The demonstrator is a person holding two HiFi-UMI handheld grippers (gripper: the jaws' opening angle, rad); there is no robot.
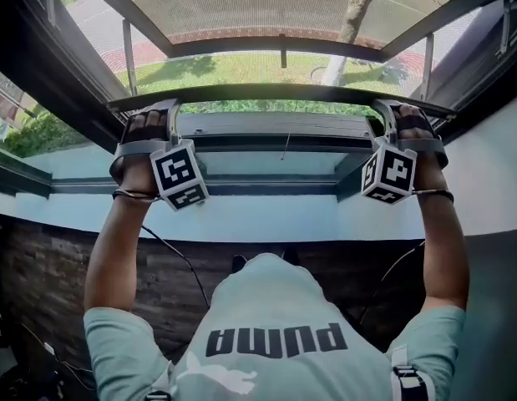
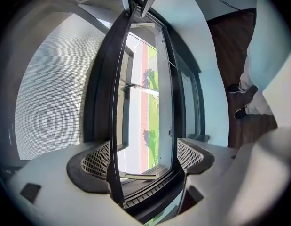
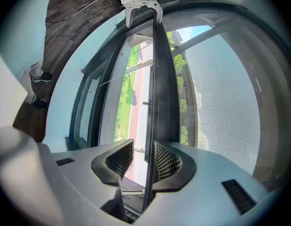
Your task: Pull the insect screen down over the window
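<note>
Starting nearest the head camera, a pale shirt [image 1: 275, 324] is seen, with both bare arms [image 1: 116, 241] raised to the window. Each hand-held gripper is hooked on the dark pull bar [image 1: 279, 93] of the insect screen [image 1: 241, 2]. The left gripper [image 2: 143, 157] is spread wide, with the bar lying against one pad only. The right gripper [image 3: 144, 157] is also spread, less widely, the bar resting on one pad while daylight is seen at the other. Neither end of the bar is pinched. The bar runs from one gripper to the other, near the window frame [image 1: 266, 128], with the screen stretched beyond it. Farther out, grass [image 1: 241, 65] and a tree trunk [image 1: 354, 15] are seen.
</note>
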